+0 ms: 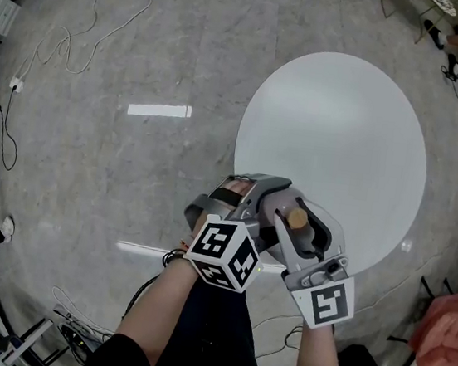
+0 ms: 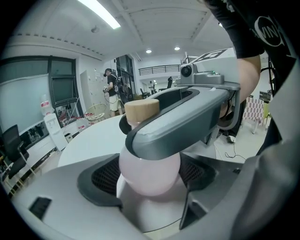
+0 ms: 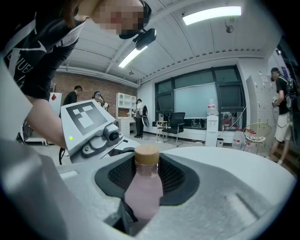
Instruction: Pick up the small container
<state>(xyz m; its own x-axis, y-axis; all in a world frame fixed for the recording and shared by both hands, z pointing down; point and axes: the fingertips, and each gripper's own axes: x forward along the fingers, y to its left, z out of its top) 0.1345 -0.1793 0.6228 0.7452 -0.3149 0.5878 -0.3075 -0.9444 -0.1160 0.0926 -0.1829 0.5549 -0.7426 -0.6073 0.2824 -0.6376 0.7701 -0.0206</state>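
Note:
The small container is a pink bottle [image 1: 297, 219] with a tan cap, held in the air over the near edge of the round white table [image 1: 336, 133]. Both grippers meet at it. In the left gripper view its round body [image 2: 150, 173] fills the space between the black pads of my left gripper [image 2: 150, 190], and one grey jaw of the right gripper [image 2: 187, 117] lies across its top. In the right gripper view the bottle [image 3: 143, 187] stands cap up between the jaws of my right gripper [image 3: 145, 180]. The left gripper's marker cube [image 3: 86, 117] is close beside it.
The tabletop [image 2: 89, 140] is bare. Cables [image 1: 72, 40] trail over the grey floor to the left. A red cloth [image 1: 448, 332] lies at the right edge. A person [image 2: 112, 91] stands in the background, and a water dispenser [image 3: 212, 124] is by the windows.

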